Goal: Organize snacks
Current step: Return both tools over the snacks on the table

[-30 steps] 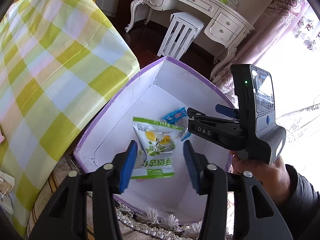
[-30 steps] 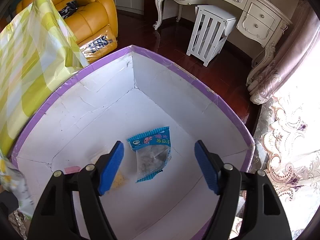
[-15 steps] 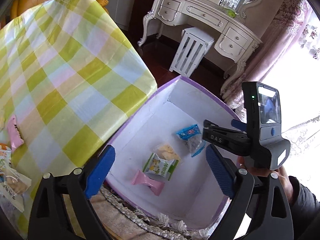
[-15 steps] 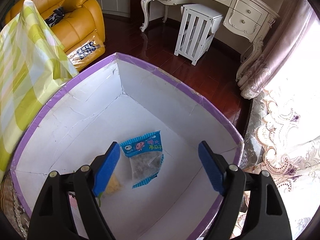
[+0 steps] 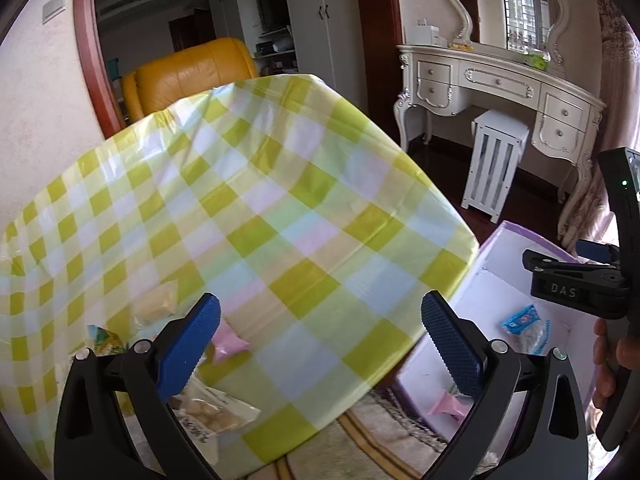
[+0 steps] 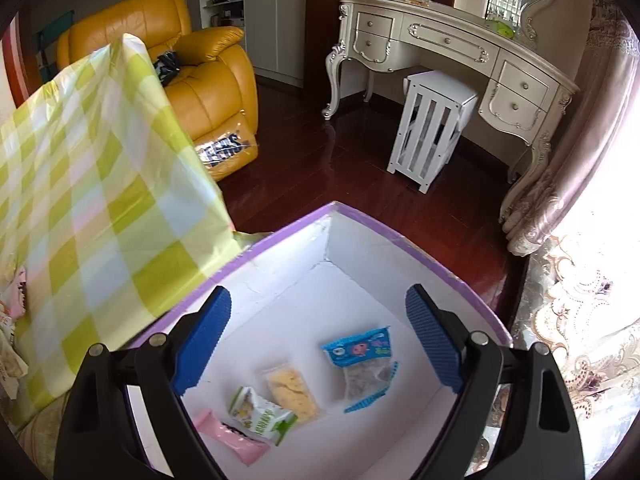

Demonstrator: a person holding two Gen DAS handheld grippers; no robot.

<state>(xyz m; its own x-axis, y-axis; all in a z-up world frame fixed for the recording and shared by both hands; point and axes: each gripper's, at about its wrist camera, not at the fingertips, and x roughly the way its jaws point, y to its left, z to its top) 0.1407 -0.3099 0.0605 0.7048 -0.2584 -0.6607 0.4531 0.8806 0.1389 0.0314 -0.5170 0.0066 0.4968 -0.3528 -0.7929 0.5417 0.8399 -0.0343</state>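
Observation:
My left gripper (image 5: pixel 320 340) hangs over the green-checked table (image 5: pixel 280 208), its jaws opening wide with nothing between them. Below its fingers lie a pink packet (image 5: pixel 230 344), a clear bag of biscuits (image 5: pixel 212 412) and a clear bag of yellow pieces (image 5: pixel 156 304). My right gripper (image 6: pixel 320 340) hovers above the purple-rimmed white box (image 6: pixel 400 236), jaws also opening and empty. Inside the box rest a blue packet (image 6: pixel 360 350), a clear bag of yellow snack (image 6: pixel 290 390), a green-white packet (image 6: pixel 260 412) and a pink packet (image 6: pixel 228 434).
The box (image 5: pixel 532 240) stands on a fringed rug right of the table edge. A yellow armchair (image 6: pixel 208 92), a white stool (image 6: pixel 432 128) and a white dressing table (image 6: pixel 448 40) stand on the dark wood floor beyond. Curtains (image 6: pixel 580 160) hang at the right.
The left gripper let the green-white packet drop into the box, then opened wide and swung up and left over the table. The right gripper rose above the box and opened further.

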